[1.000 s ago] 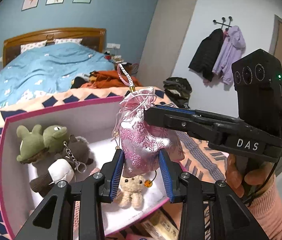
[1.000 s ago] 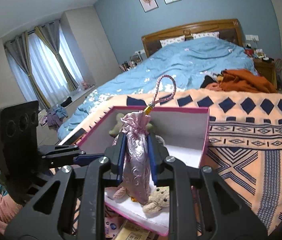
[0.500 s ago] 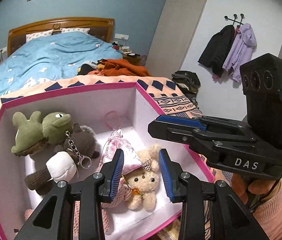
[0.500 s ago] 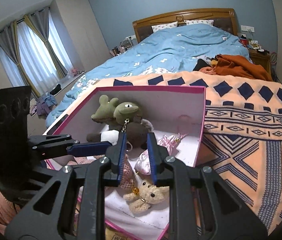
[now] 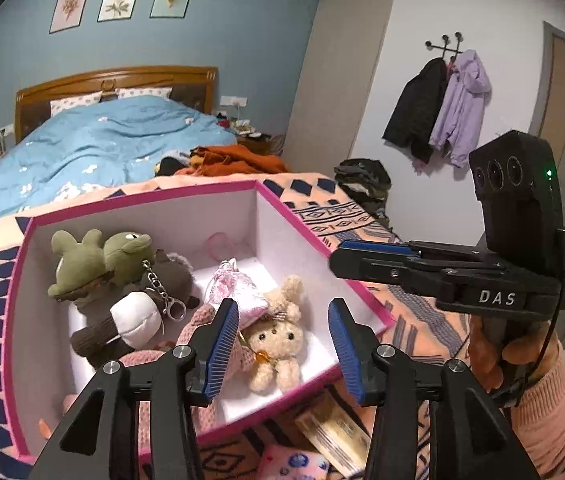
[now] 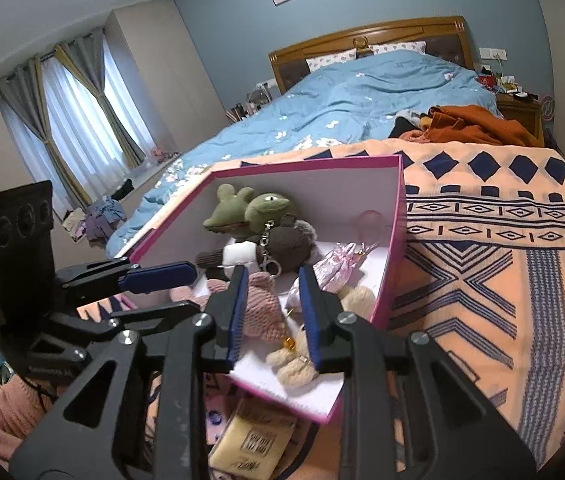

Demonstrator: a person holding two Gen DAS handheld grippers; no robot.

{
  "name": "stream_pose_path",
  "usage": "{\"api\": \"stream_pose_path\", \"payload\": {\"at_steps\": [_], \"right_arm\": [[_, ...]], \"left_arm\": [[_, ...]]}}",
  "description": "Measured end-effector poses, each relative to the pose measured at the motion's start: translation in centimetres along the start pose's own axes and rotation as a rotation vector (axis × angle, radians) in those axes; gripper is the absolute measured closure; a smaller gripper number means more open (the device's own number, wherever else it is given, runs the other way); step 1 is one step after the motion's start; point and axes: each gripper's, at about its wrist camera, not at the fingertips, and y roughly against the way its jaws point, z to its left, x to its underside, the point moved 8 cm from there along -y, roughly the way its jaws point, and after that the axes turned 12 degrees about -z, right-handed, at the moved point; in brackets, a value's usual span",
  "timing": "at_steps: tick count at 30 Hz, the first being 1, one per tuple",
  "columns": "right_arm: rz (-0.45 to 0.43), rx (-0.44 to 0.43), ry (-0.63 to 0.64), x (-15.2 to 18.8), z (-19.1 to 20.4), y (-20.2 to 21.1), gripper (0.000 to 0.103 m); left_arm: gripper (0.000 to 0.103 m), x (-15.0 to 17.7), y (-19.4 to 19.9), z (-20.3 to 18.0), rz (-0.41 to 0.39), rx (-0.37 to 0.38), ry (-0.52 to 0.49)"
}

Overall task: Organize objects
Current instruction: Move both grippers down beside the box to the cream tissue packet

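A pink-rimmed white box (image 5: 294,216) (image 6: 398,208) sits on a patterned orange blanket. Inside lie a pink brocade pouch (image 5: 234,294) (image 6: 340,266), a cream teddy bear (image 5: 278,340) (image 6: 298,364), a green frog plush (image 5: 98,256) (image 6: 250,210), a brown plush with a key ring (image 5: 134,312) (image 6: 282,246) and a pink knitted toy (image 6: 262,312). My left gripper (image 5: 284,344) is open and empty above the box's near side. My right gripper (image 6: 270,312) is open and empty above the box; it also shows in the left wrist view (image 5: 366,258).
A tan packet (image 6: 254,440) (image 5: 334,436) and a pink card (image 5: 294,462) lie on the blanket by the box's near edge. A blue-quilted bed (image 5: 94,144) with orange clothes (image 5: 234,160) lies behind. Coats (image 5: 442,104) hang on the right wall.
The pouch, held up in my right gripper a second ago, now lies in the box. My right gripper has opened and drawn back. Both grippers have pulled back a little.
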Motion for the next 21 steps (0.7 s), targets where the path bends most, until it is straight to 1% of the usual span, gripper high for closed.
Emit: {"api": "stream_pose_path", "payload": {"at_steps": [3,5,7,9,12,15,19,21], "right_arm": [[-0.025,-0.018,0.000,0.2,0.8,1.9,0.069],[-0.035,-0.026,-0.006,0.7,1.1,2.9,0.065],[-0.039,-0.030,-0.011,1.3,1.2,3.7,0.058],[-0.035,-0.036,-0.016,2.2,1.4,4.5,0.057],[-0.011,-0.028,-0.030,4.2,1.4,5.1,0.057],[0.020,-0.032,-0.060,6.4,1.3,5.3,0.053],[0.067,-0.037,-0.119,9.2,0.7,4.9,0.052],[0.087,-0.040,-0.160,10.4,0.2,4.7,0.052]], "left_arm": [[0.053,0.5,1.7,-0.6,-0.027,0.001,-0.016],[0.050,1.2,2.5,-0.9,-0.035,0.001,-0.031],[0.049,1.9,3.1,-1.1,-0.035,-0.013,-0.046],[0.048,2.8,3.6,-1.2,-0.029,-0.017,-0.051],[0.048,4.6,4.1,-1.5,-0.005,-0.001,-0.032],[0.048,6.3,4.1,-1.6,0.025,-0.013,-0.042],[0.048,8.2,3.8,-1.5,0.060,-0.025,-0.035],[0.048,9.4,3.5,-1.1,0.092,-0.039,-0.032]]}}
